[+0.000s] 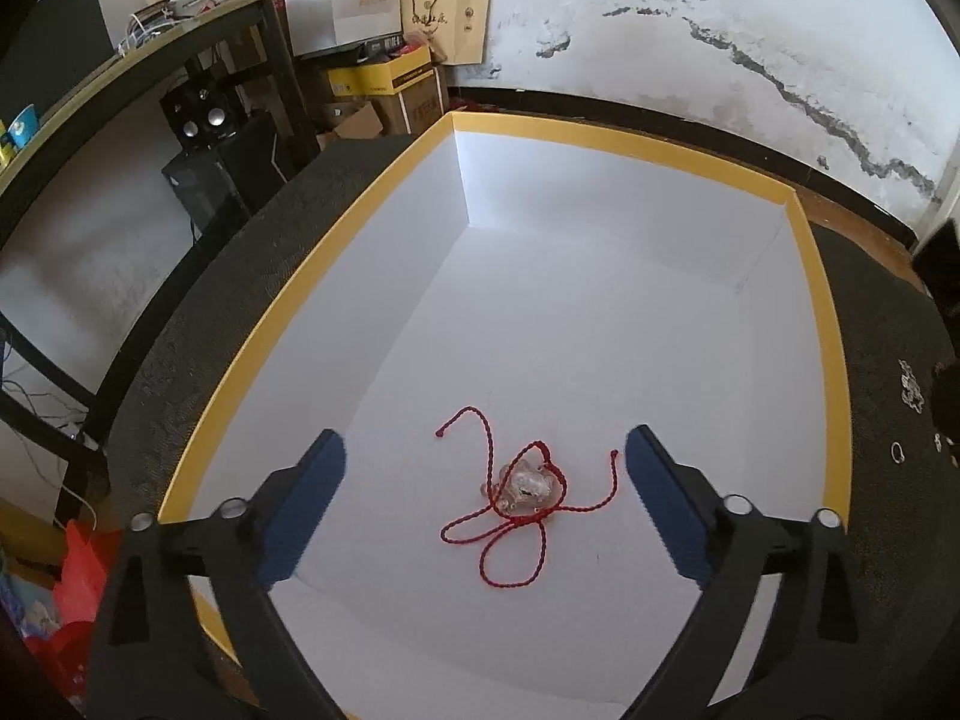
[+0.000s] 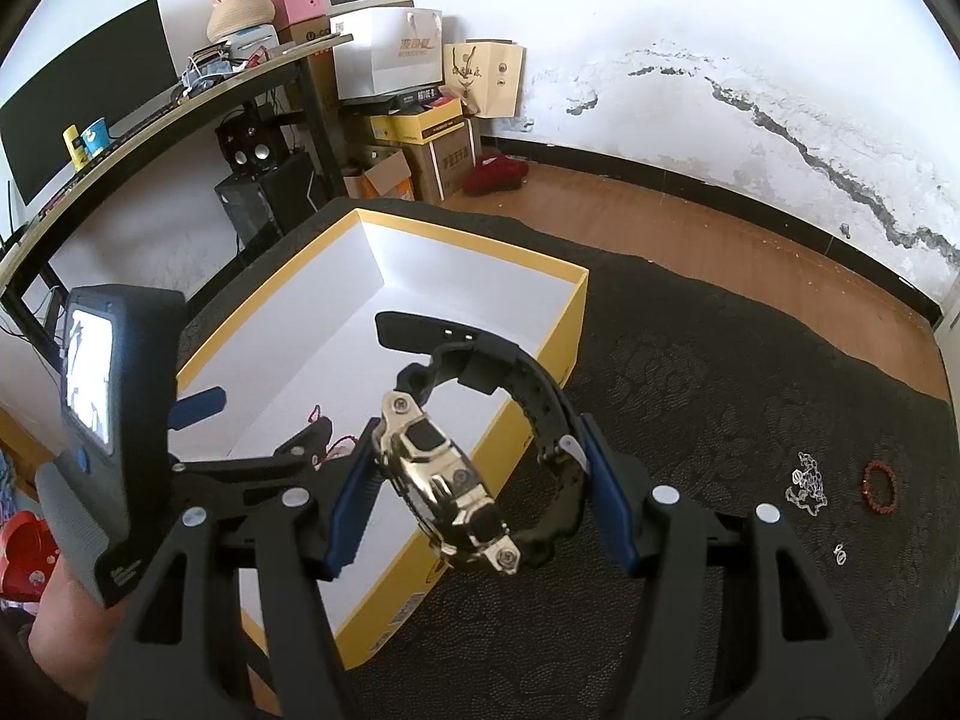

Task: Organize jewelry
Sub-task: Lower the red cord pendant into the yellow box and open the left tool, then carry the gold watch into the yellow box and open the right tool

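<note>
A yellow-rimmed box (image 1: 636,147) with a white inside stands on the dark mat. A red cord pendant (image 1: 525,489) lies on its floor. My left gripper (image 1: 485,468) is open and empty, held above the pendant with a finger on either side. My right gripper (image 2: 477,480) is shut on a black and silver watch (image 2: 447,483), held above the box's right wall (image 2: 522,420). The watch strap curls up and back over the box. The left gripper (image 2: 198,408) shows at the left of the right wrist view.
On the mat right of the box lie a clear crystal bracelet (image 2: 807,483), a red bead bracelet (image 2: 882,486) and a small ring (image 2: 840,552). A desk (image 2: 150,114), speakers and stacked boxes stand at the back left. Wooden floor lies beyond the mat.
</note>
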